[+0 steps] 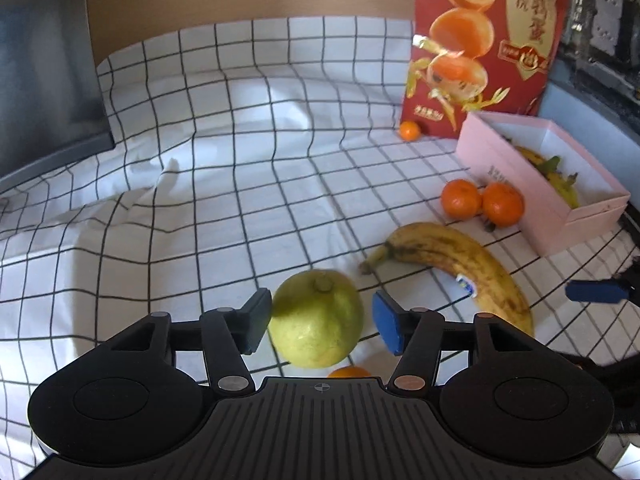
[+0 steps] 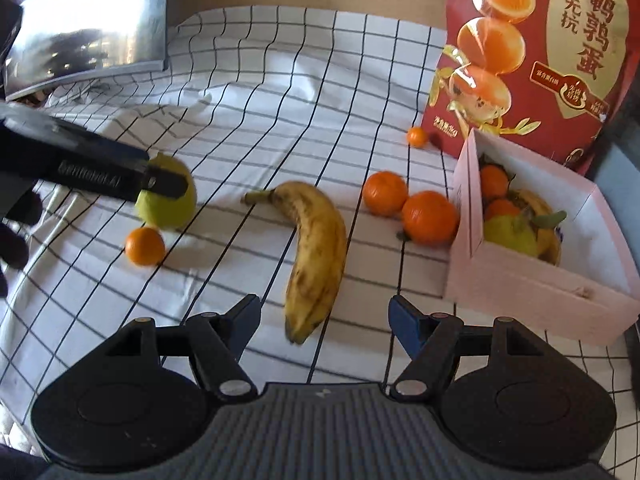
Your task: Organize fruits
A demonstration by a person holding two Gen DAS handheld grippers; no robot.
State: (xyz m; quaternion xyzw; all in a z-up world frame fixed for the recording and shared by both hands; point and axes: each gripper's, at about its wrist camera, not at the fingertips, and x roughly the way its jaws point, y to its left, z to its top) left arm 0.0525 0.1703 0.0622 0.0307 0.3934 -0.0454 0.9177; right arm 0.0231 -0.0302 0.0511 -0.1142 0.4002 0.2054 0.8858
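Observation:
A yellow-green pear [image 1: 316, 320] sits between the fingers of my left gripper [image 1: 320, 322]; the left pad touches it and the right pad stands a little off, so the jaws are open around it. The pear [image 2: 170, 200] also shows in the right wrist view under the left gripper's finger. My right gripper [image 2: 322, 326] is open and empty, just in front of a spotted banana [image 2: 316, 252], also in the left wrist view [image 1: 452, 264]. Two oranges [image 2: 412, 206] lie beside a pink box [image 2: 540, 304] that holds fruit. A small orange [image 2: 145, 246] lies by the pear.
A red printed carton [image 2: 532, 52] stands behind the pink box, with a tiny orange [image 2: 417, 136] at its foot. A dark monitor [image 1: 44, 72] stands at the back left. The checked tablecloth [image 1: 200, 216] is rumpled into folds at the left.

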